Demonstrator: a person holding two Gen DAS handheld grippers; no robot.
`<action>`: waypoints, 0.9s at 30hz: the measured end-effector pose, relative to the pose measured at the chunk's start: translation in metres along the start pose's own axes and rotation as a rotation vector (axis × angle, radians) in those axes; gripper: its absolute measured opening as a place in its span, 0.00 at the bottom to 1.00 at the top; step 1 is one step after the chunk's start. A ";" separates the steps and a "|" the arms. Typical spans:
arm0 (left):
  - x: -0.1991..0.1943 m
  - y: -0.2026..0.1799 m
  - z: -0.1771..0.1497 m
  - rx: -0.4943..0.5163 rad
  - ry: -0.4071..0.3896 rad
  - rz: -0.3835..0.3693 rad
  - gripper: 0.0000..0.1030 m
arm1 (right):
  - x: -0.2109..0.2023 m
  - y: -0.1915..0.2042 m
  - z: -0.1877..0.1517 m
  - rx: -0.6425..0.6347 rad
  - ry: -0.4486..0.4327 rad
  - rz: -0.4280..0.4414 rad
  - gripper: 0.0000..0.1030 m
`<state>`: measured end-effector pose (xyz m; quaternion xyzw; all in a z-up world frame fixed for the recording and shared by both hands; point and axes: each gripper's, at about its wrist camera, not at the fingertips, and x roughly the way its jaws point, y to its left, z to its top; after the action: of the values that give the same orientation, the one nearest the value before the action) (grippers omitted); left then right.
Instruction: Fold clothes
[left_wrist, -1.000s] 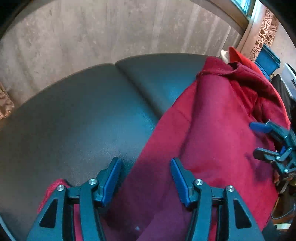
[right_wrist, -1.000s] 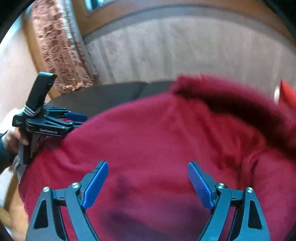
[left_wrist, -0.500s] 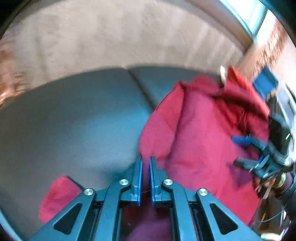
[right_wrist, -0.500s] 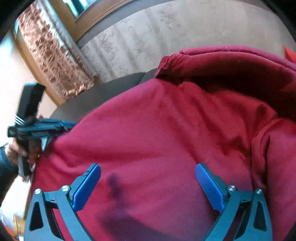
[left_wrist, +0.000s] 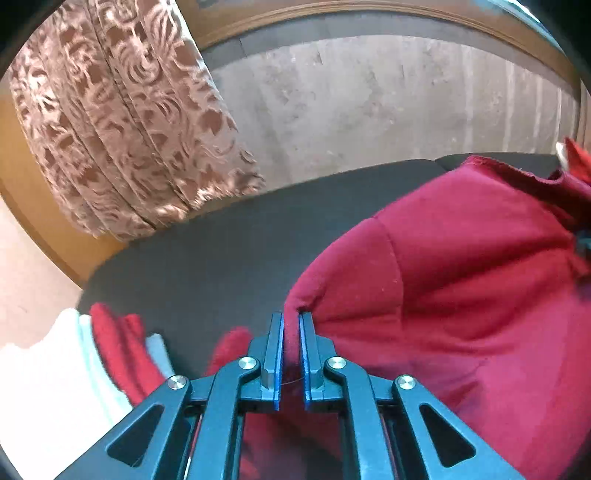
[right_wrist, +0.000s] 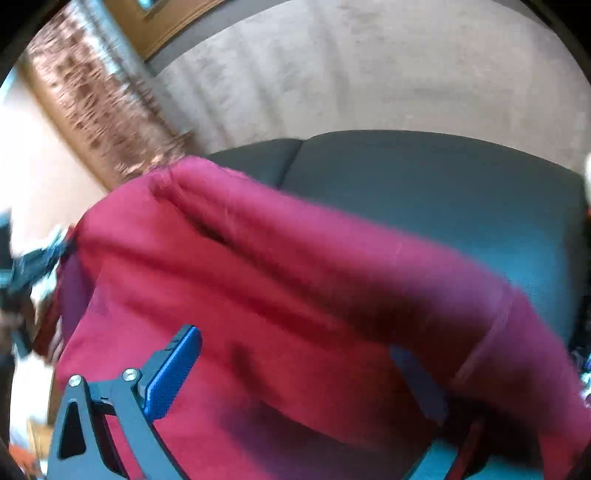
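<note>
1. Left wrist view: the left gripper (left_wrist: 291, 328) has its jaws pressed together on a pinch of the red garment (left_wrist: 461, 280), the cloth squeezed between the blue pads (left_wrist: 275, 354).
2. From that pinch the garment spreads rightward over the dark sofa seat (left_wrist: 221, 251), covering the seat's right part and reaching toward its back edge.
3. Only this view shows a smaller red cloth (left_wrist: 118, 343) at the seat's left edge, lying against something white (left_wrist: 48, 387), and the patterned curtain (left_wrist: 122, 122) hanging sharp behind the left corner.
4. Right wrist view: the right gripper (right_wrist: 295, 369) has its jaws wide apart; the left blue pad (right_wrist: 171, 373) lies over the garment (right_wrist: 258, 288), while the other finger is half hidden by a fold.
5. Only this view, blurred, shows the bare seat (right_wrist: 424, 192) beyond the garment's top fold and the cushion seam.
6. The other gripper (right_wrist: 33, 258) appears as a smear at the garment's left edge.
</note>
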<state>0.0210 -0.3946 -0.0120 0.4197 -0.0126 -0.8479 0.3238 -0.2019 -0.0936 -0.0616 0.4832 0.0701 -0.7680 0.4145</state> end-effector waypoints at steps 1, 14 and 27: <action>-0.001 0.000 0.001 0.001 -0.009 0.008 0.07 | 0.004 -0.001 0.000 0.010 -0.006 -0.016 0.98; 0.130 0.002 0.050 -0.100 0.131 0.137 0.12 | 0.070 -0.026 0.076 0.075 -0.130 0.094 1.00; 0.037 0.096 0.044 -0.516 0.034 -0.163 0.15 | 0.078 -0.052 0.092 0.139 -0.224 0.270 1.00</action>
<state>0.0251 -0.5022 0.0191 0.3371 0.2430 -0.8393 0.3507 -0.3159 -0.1513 -0.0914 0.4272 -0.0949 -0.7574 0.4847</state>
